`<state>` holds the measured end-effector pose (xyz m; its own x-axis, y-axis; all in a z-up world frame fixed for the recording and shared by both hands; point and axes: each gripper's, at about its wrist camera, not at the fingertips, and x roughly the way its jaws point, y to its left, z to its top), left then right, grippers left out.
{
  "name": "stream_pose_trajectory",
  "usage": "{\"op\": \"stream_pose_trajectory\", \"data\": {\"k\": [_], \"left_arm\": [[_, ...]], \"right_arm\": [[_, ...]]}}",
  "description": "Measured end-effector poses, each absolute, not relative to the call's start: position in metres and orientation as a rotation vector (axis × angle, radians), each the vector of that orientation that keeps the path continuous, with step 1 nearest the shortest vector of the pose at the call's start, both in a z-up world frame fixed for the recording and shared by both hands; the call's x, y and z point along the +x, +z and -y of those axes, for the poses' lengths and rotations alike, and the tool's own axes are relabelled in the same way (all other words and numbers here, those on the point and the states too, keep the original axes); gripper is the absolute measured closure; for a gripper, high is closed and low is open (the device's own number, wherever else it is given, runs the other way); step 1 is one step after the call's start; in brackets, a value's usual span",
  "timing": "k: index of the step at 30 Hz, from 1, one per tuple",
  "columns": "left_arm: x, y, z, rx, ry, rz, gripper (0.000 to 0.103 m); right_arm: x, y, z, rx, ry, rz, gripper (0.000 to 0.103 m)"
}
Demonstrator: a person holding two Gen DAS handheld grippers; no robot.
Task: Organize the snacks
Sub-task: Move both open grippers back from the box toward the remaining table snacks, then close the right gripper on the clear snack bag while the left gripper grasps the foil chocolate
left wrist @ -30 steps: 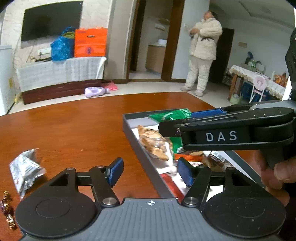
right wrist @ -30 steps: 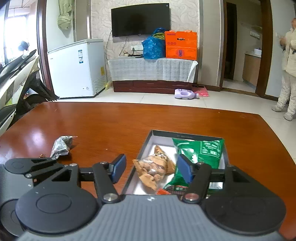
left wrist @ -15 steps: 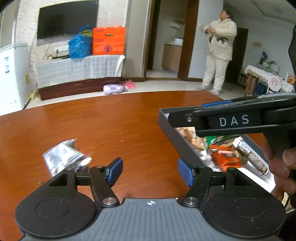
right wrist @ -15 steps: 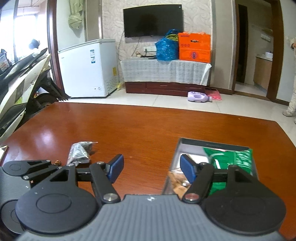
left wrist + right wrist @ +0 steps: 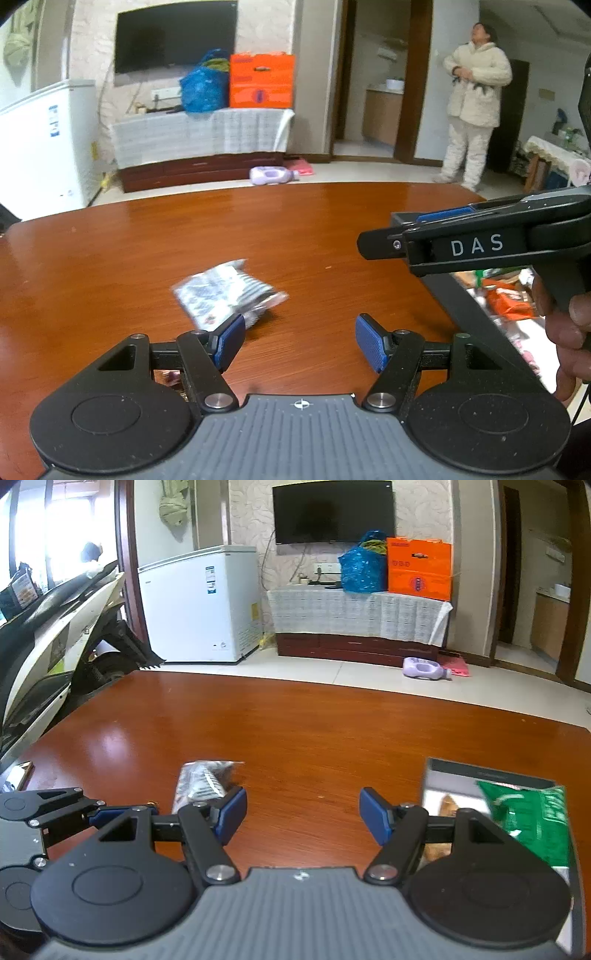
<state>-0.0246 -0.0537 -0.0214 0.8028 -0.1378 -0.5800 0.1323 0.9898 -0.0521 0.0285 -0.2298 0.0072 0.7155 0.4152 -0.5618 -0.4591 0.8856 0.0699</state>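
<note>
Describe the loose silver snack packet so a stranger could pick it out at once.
Start at the big reddish-brown wooden table. To the left of the dark grey tray full of snacks, one silver packet lies alone on the bare wood. It is crinkled foil with dark print and, unlike the green bag and orange packet, lies outside the tray.

I am in the living room of a home. Before me a dark television (image 5: 334,511) hangs on a patterned wall above a low cabinet (image 5: 354,616) draped in white cloth, with a white chest freezer (image 5: 201,605) beside it. A scooter (image 5: 55,635) is parked indoors, the floor is pale tile, and a person in a fluffy white suit (image 5: 474,107) stands by a doorway.
</note>
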Motion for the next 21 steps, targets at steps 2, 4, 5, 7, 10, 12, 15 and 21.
{"op": "stream_pose_trajectory", "data": {"k": [2, 4, 5, 7, 10, 12, 15, 21], "left_arm": [[-0.026, -0.022, 0.044, -0.016, -0.121, -0.627, 0.036], [-0.028, -0.022, 0.035, -0.021, -0.096, -0.63, 0.036], [-0.028, -0.021, 0.032, -0.023, -0.086, -0.631, 0.036], [-0.031, -0.022, 0.022, -0.026, -0.06, -0.634, 0.035], [-0.033, -0.023, 0.012, -0.034, -0.03, -0.645, 0.035], [-0.035, -0.024, 0.006, -0.04, -0.018, -0.651, 0.035], [-0.037, -0.025, 0.0, -0.043, -0.01, -0.656, 0.035], [-0.038, -0.03, -0.008, -0.043, 0.006, -0.666, 0.034]], "right_arm": [[0.03, 0.005, 0.219, -0.077, 0.495, -0.606, 0.035], [0.032, 0.004, 0.208, -0.076, 0.508, -0.611, 0.035], [0.034, 0.002, 0.202, -0.074, 0.514, -0.614, 0.035], [0.036, 0.0, 0.19, -0.068, 0.525, -0.619, 0.035], [0.041, -0.005, 0.174, -0.065, 0.54, -0.629, 0.035], [0.045, -0.008, 0.164, -0.064, 0.55, -0.635, 0.035], [0.05, -0.012, 0.152, -0.068, 0.561, -0.642, 0.035], [0.055, -0.018, 0.133, -0.073, 0.579, -0.648, 0.035]]}}
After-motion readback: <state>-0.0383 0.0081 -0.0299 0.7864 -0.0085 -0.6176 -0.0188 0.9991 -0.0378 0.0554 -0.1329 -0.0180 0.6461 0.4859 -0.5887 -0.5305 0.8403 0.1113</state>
